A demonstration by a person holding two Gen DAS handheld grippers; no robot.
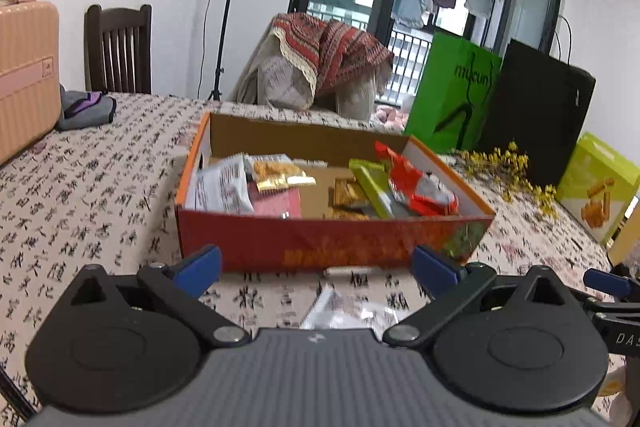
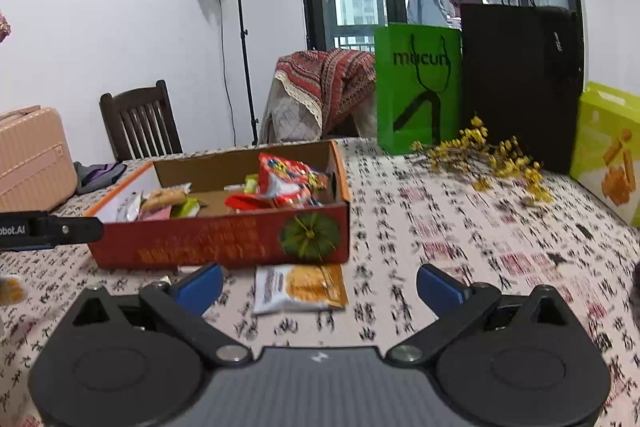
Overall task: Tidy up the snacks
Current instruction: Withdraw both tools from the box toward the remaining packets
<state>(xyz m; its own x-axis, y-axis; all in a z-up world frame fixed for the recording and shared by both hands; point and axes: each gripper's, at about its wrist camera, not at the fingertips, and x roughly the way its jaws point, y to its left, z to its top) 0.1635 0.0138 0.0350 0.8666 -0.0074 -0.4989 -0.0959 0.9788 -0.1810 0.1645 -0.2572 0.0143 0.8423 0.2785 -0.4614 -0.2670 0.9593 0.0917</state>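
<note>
A red cardboard box point(image 1: 332, 245) point(image 2: 216, 239) sits on the patterned tablecloth and holds several snack packets, among them a red-and-white one point(image 1: 420, 187) point(image 2: 280, 179) and a white one point(image 1: 222, 187). My left gripper point(image 1: 316, 265) is open just in front of the box wall, nothing between its blue pads; a clear wrapper point(image 1: 344, 311) lies below it. My right gripper point(image 2: 318, 285) is open too, with an orange-and-white snack packet point(image 2: 300, 287) on the cloth between its fingers, untouched. The left gripper's arm point(image 2: 48, 229) pokes in from the left in the right wrist view.
Green bag point(image 1: 452, 91) point(image 2: 418, 87), black bag point(image 1: 536, 111) point(image 2: 520, 83) and a yellow-green carton point(image 1: 596, 183) point(image 2: 608, 147) stand at the table's far right, yellow dried flowers point(image 2: 488, 155) before them. A pink suitcase point(image 1: 24, 75) and grey pouch point(image 1: 86, 109) sit left. Chairs stand behind.
</note>
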